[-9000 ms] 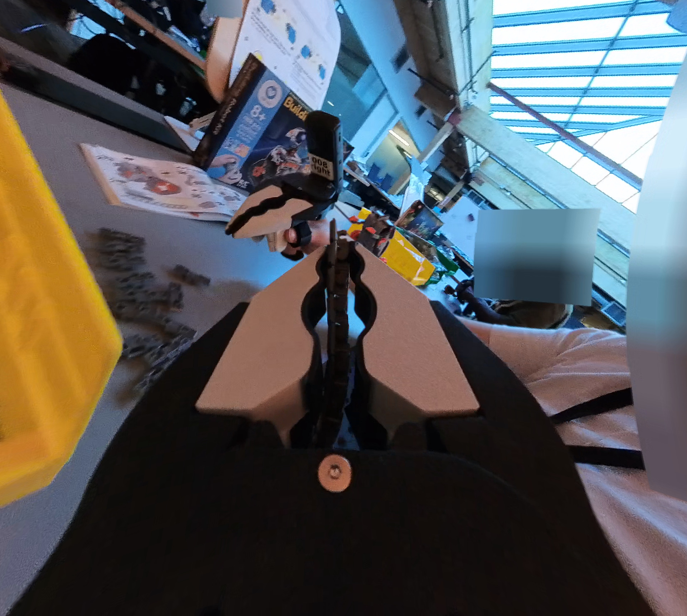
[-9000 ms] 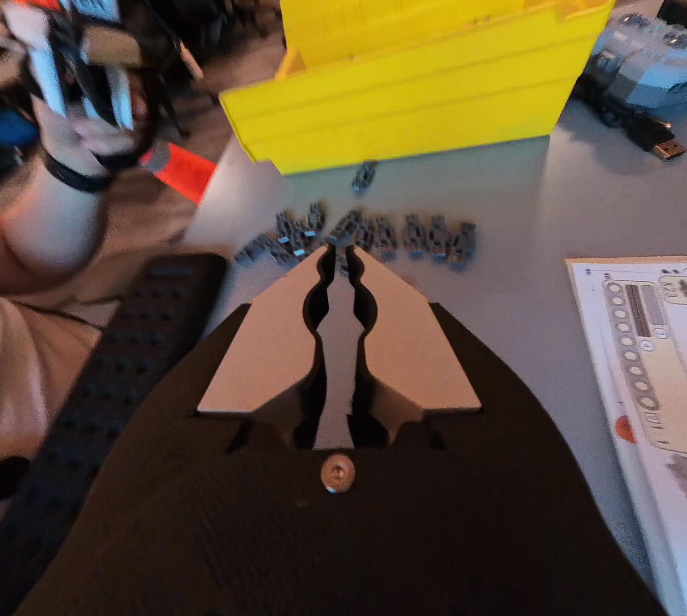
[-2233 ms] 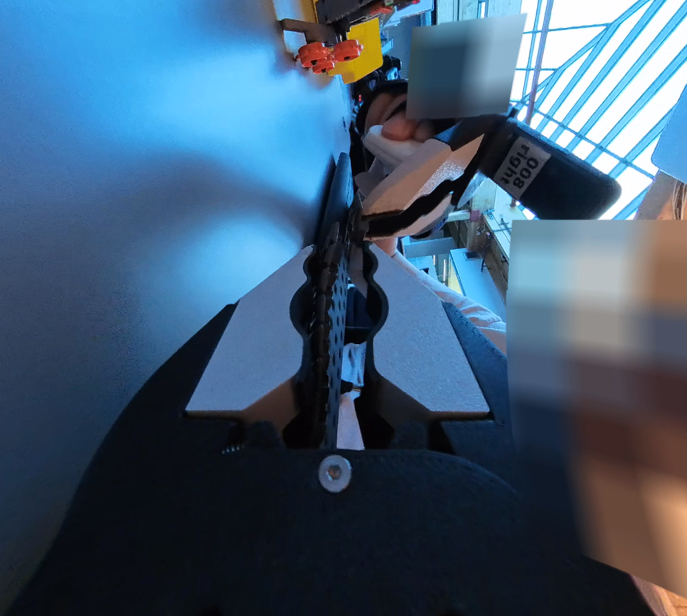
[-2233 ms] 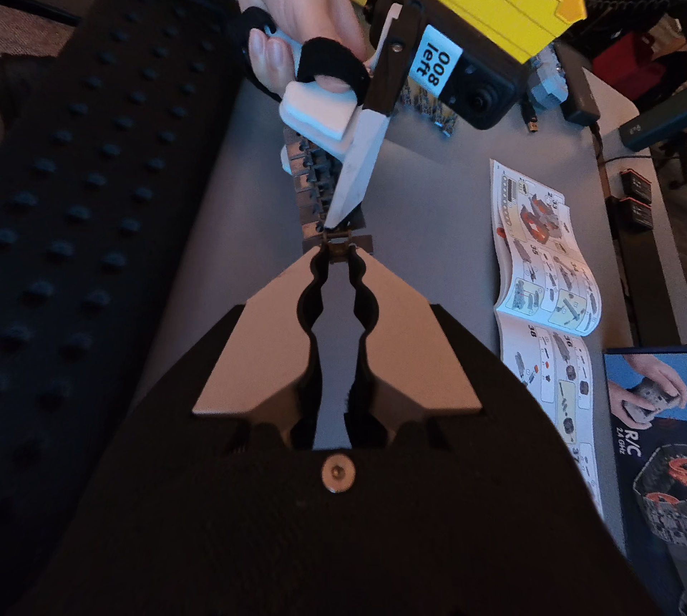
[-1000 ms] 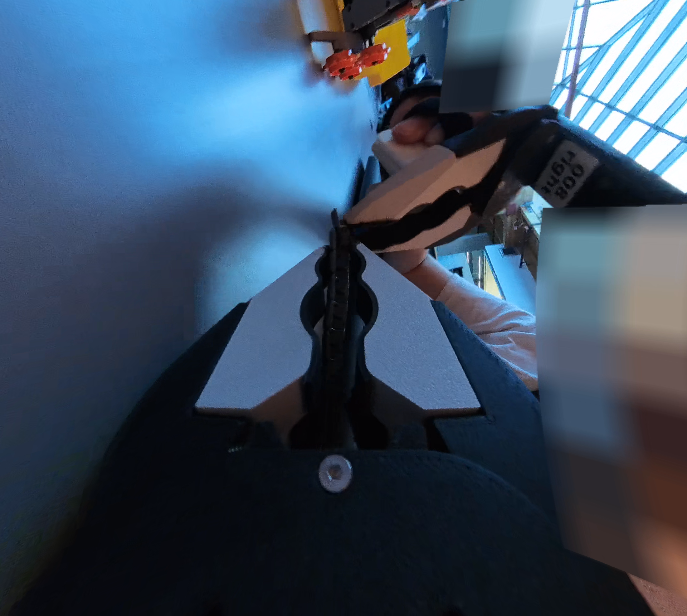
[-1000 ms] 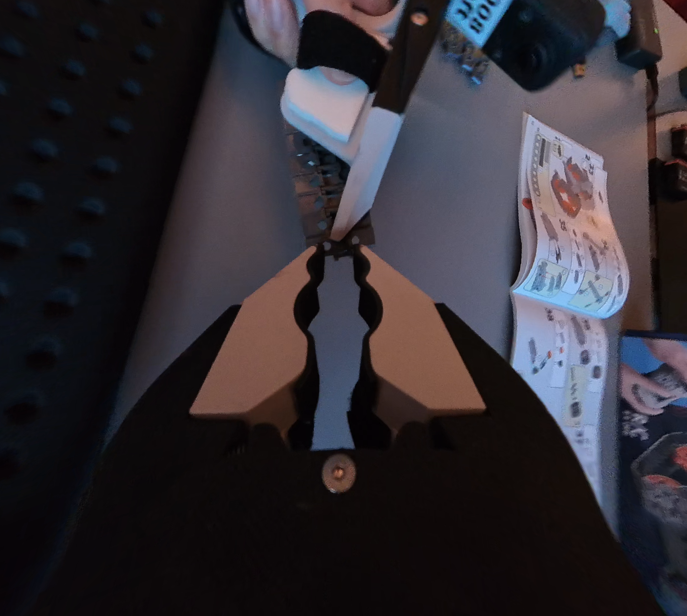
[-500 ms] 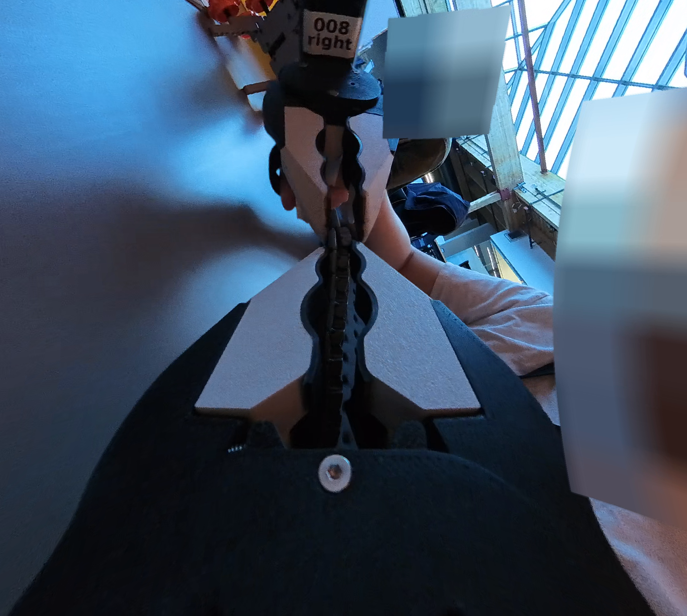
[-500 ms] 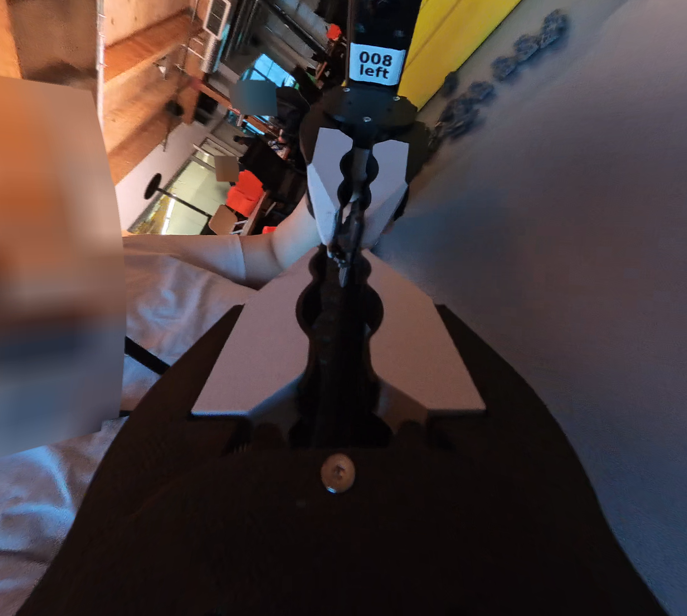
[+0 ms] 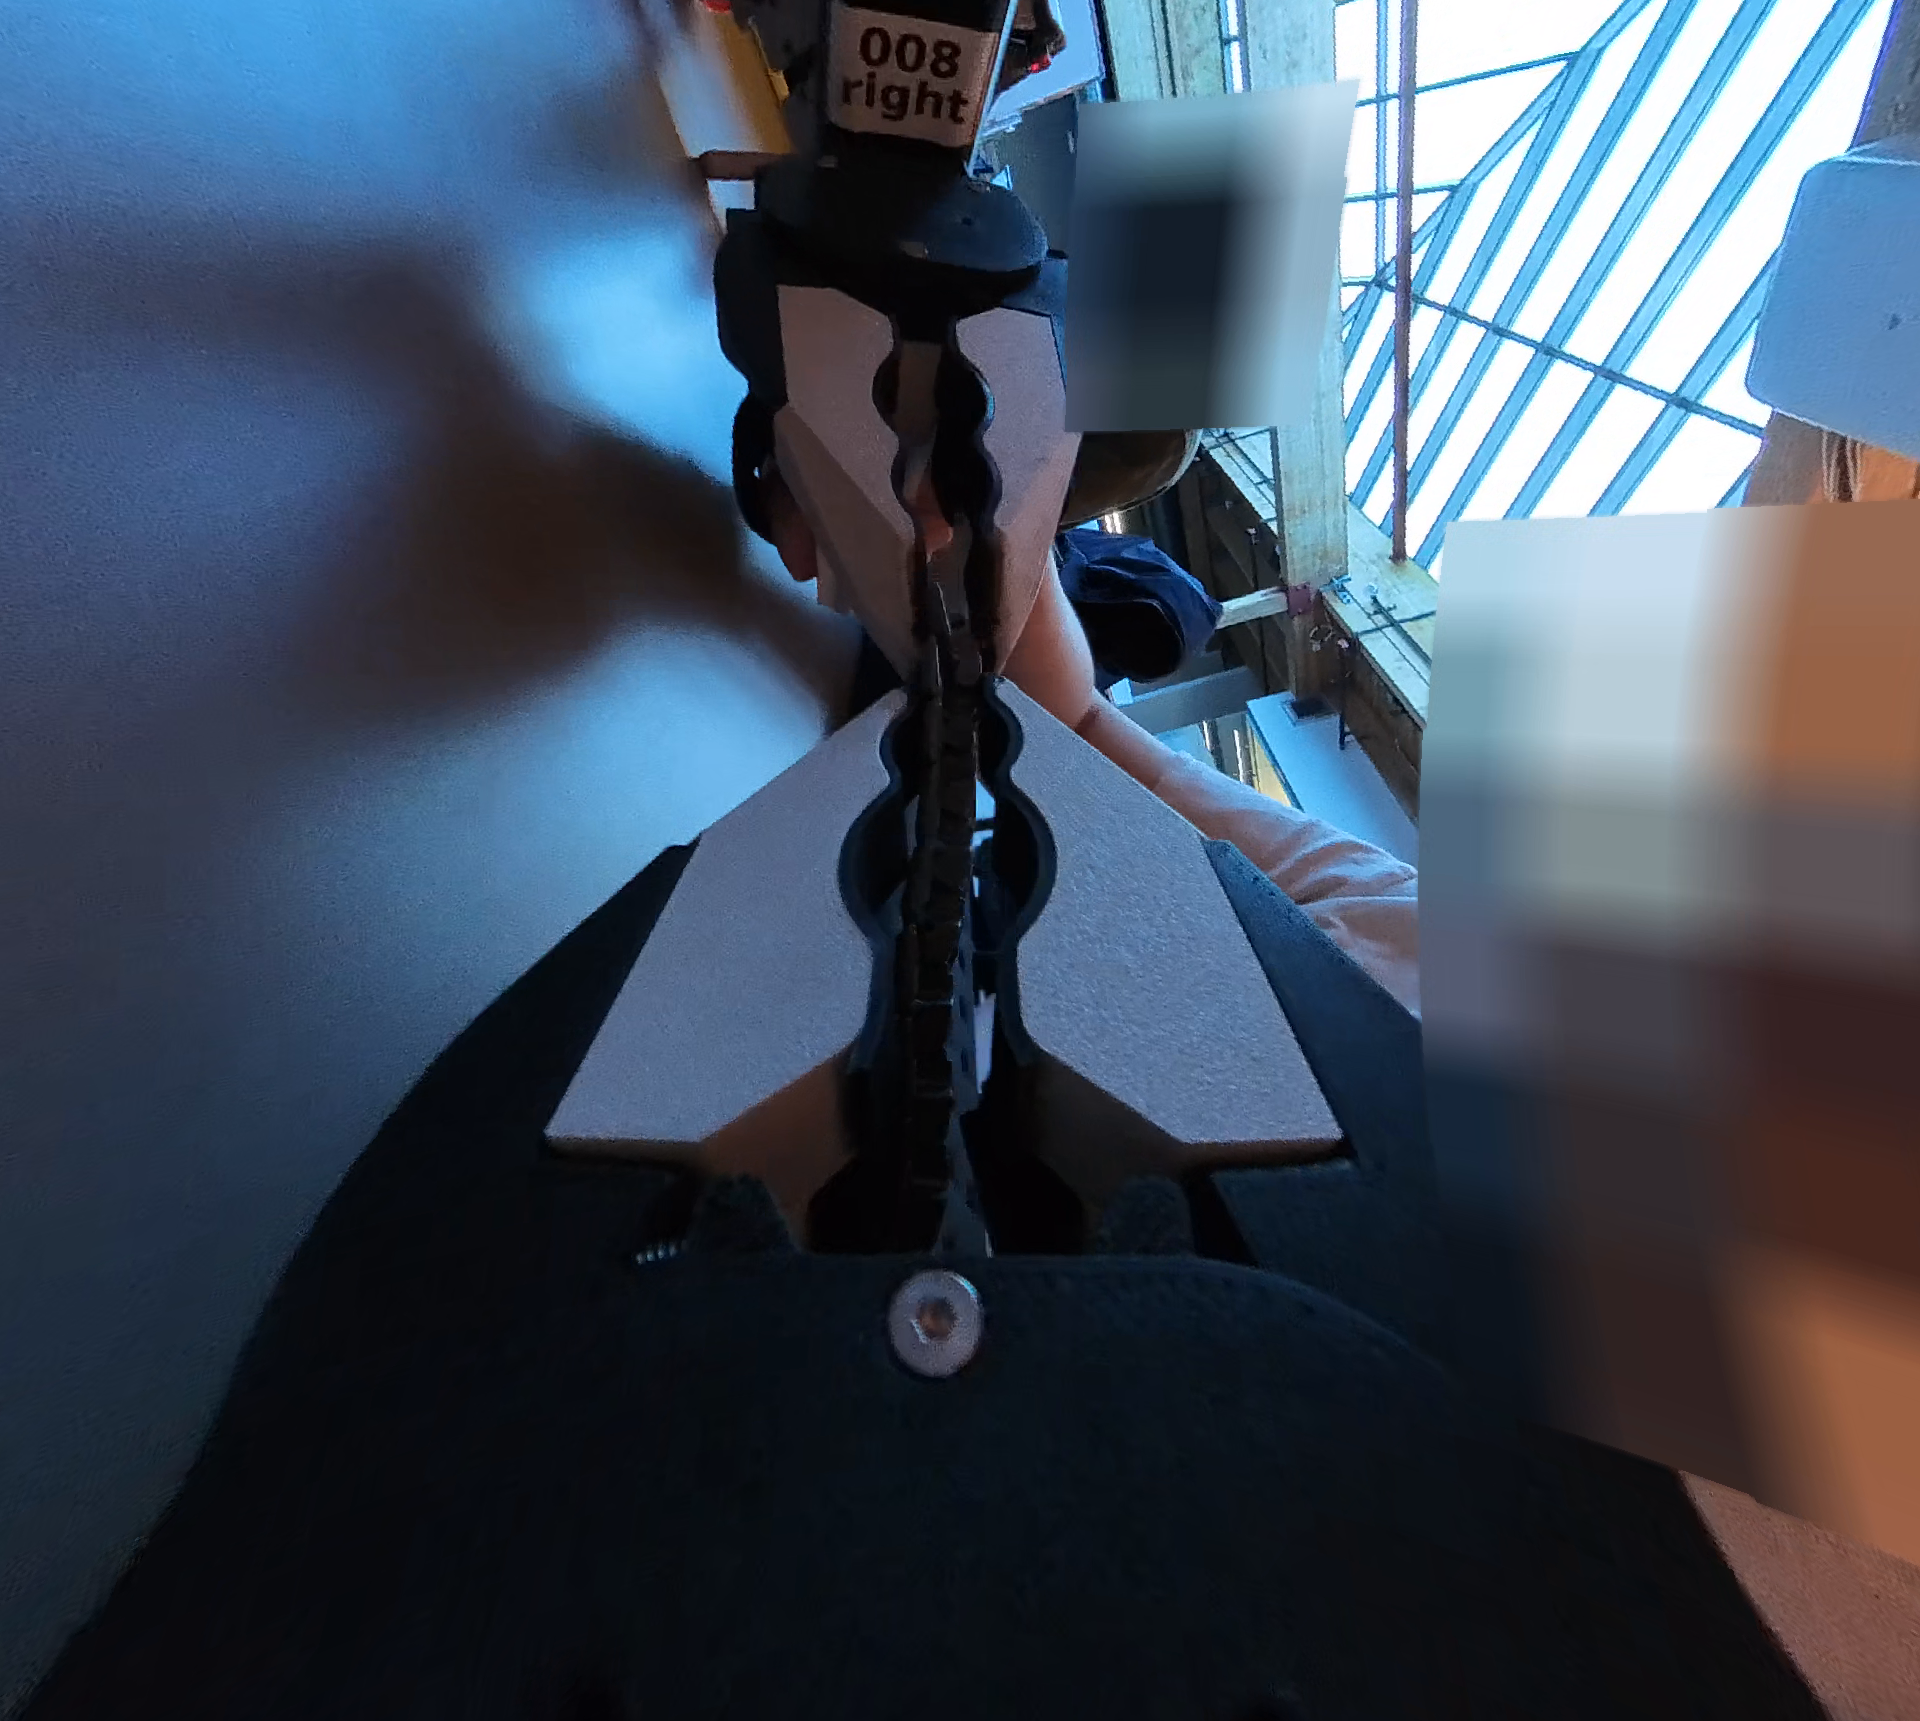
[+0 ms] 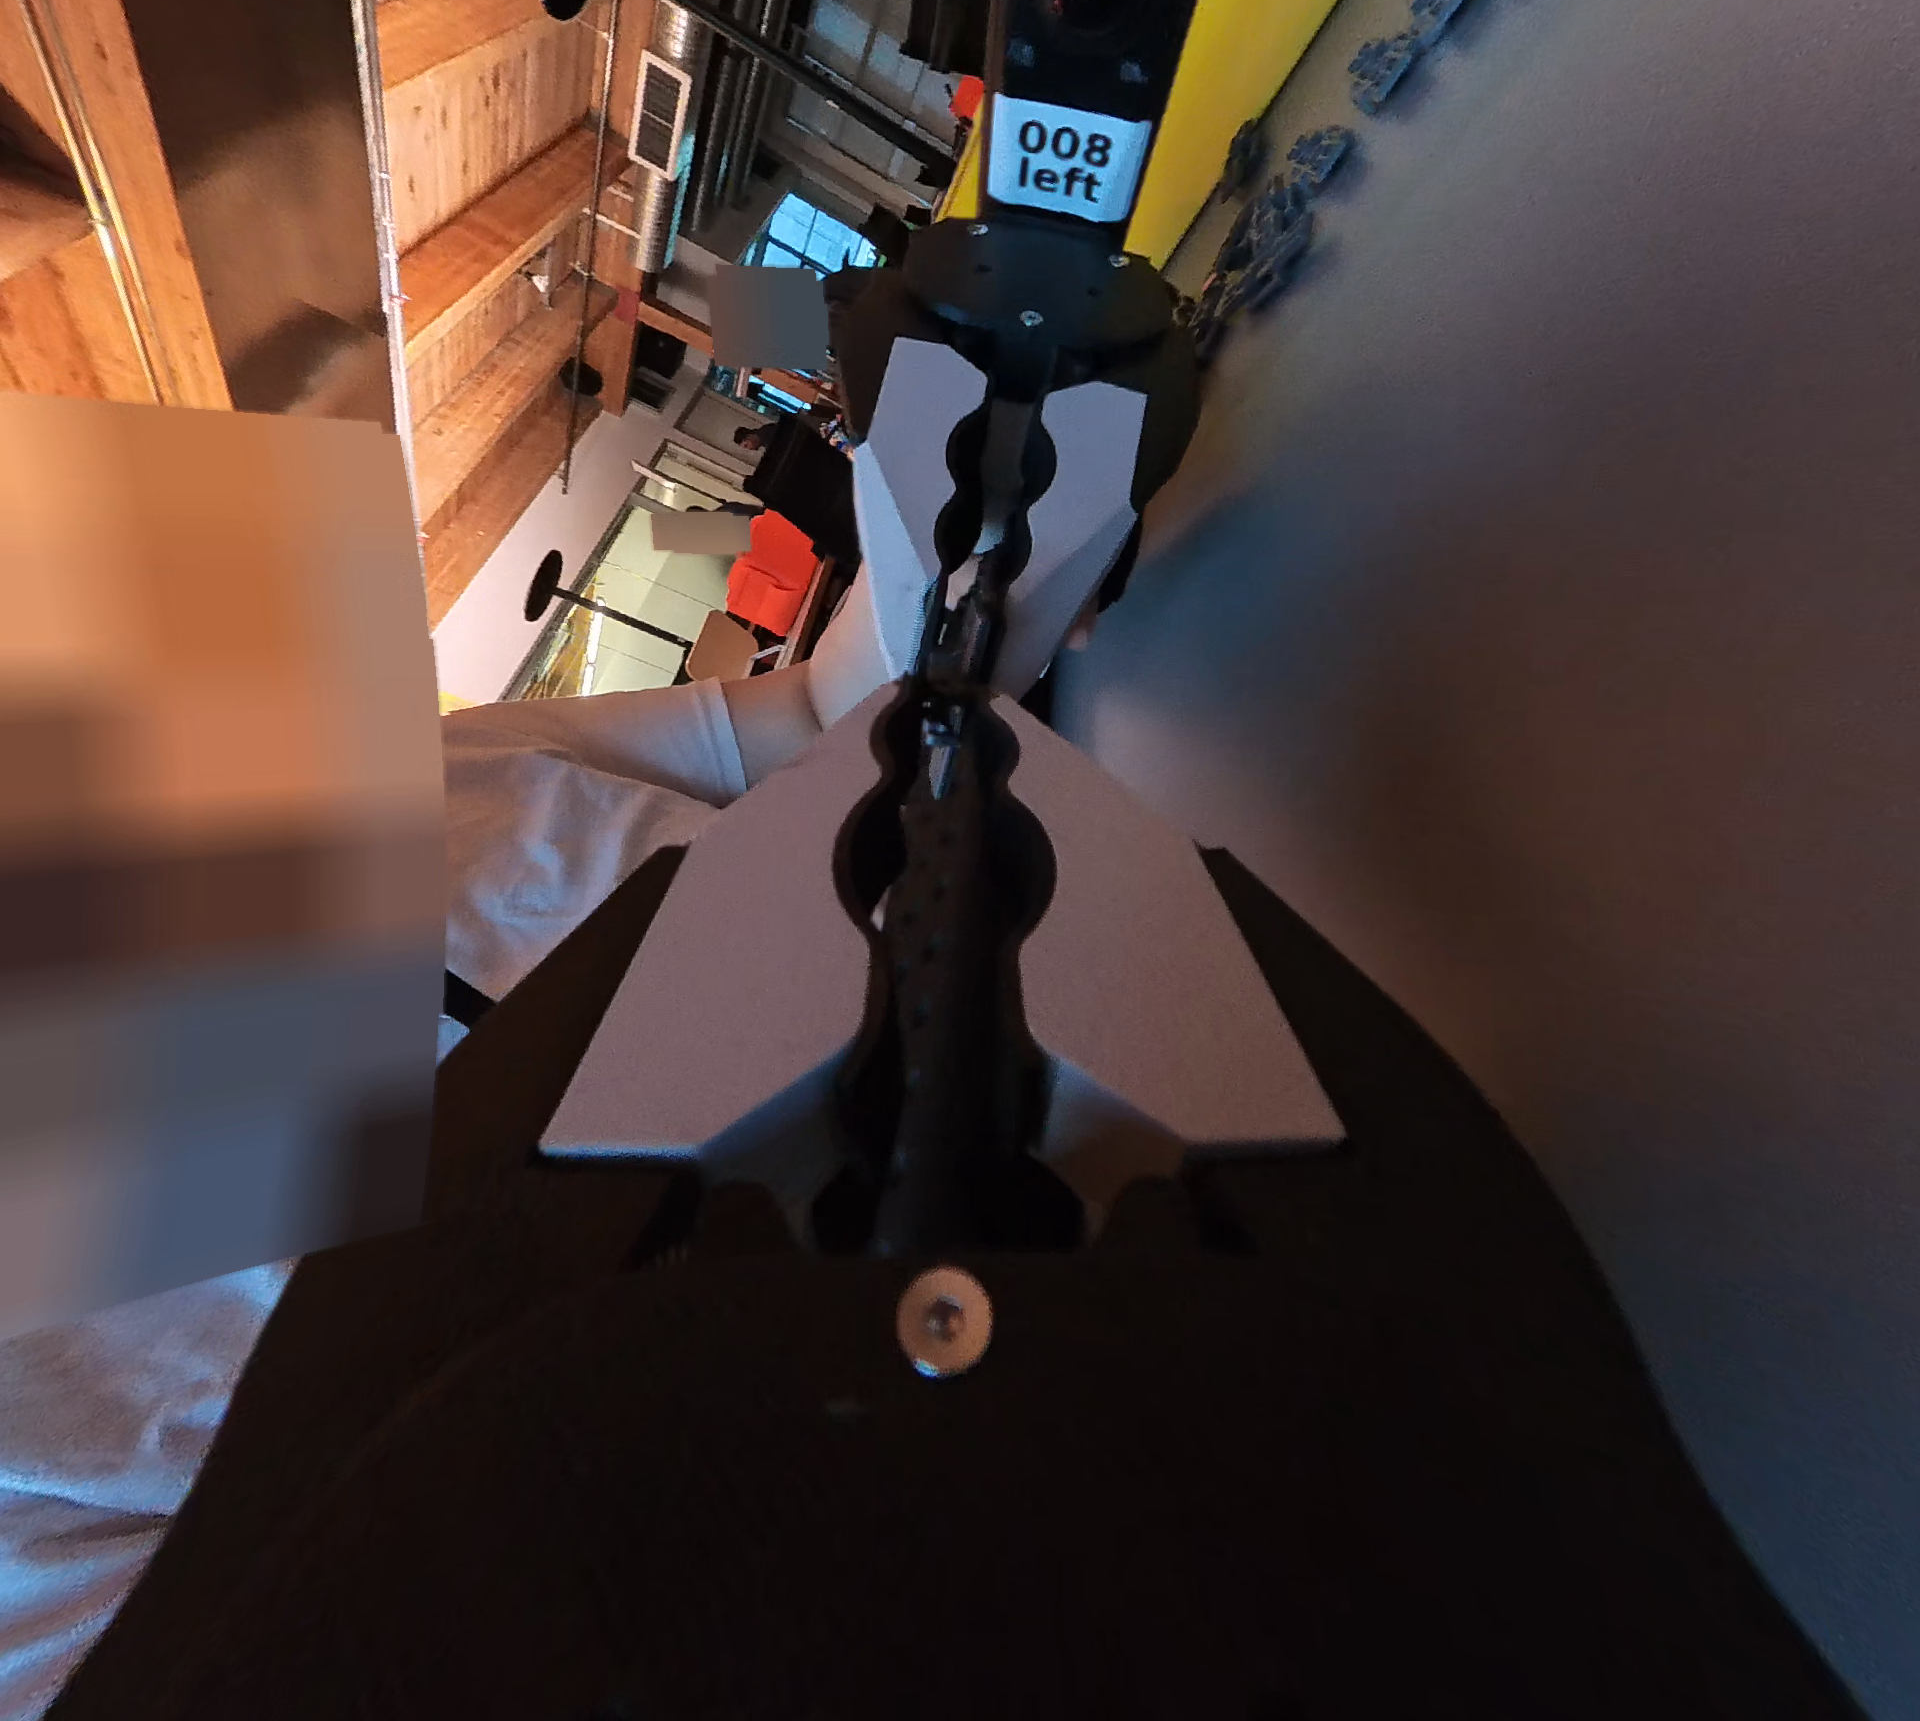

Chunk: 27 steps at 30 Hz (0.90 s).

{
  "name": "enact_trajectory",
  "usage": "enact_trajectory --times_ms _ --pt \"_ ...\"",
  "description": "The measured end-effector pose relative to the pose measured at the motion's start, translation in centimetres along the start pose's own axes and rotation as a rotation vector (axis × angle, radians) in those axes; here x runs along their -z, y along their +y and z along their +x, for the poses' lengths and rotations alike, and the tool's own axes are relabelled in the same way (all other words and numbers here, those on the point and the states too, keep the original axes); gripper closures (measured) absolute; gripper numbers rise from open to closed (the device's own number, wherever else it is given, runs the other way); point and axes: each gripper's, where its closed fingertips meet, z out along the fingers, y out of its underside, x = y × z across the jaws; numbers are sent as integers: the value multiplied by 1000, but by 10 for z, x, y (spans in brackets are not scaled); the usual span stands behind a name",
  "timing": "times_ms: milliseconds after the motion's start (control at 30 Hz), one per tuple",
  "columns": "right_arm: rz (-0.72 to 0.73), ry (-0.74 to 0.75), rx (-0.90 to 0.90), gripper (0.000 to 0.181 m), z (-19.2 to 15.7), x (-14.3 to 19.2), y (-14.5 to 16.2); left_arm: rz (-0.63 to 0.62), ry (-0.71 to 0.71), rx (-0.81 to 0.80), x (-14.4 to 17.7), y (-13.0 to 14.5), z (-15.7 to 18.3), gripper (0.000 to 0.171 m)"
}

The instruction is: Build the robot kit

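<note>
Two grippers face each other above the grey worktop (image 10: 1558, 736), beside the yellow bin (image 10: 1299, 9). Left gripper (image 9: 940, 715) and right gripper (image 10: 951, 715) each have fingers clamped on opposite ends of the dark link chain (image 9: 935, 892); loose links (image 10: 1278, 217) lie near the bin.

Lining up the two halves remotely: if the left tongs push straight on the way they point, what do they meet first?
Probably the right tongs, facing them tip to tip. The dark track chain clamped in the left tongs already runs into them; the depth of any gap is unclear.
</note>
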Motion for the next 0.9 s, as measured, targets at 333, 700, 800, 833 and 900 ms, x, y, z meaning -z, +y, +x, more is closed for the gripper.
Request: enact_trajectory --times_ms 333,700,800,833,900 --pt "-6 54 -32 179 10 2 1 32 43 52 2 -5 3 138" --pt "-97 191 83 179 28 -3 13 9 -52 182 3 1 -26 149" --pt "-121 218 105 179 33 -3 15 4 -73 193 3 3 -31 152" --pt "-122 225 110 179 33 -3 15 4 -76 192 3 3 -31 153" --pt "-136 253 137 179 34 -4 15 -3 -88 186 3 4 -32 153"
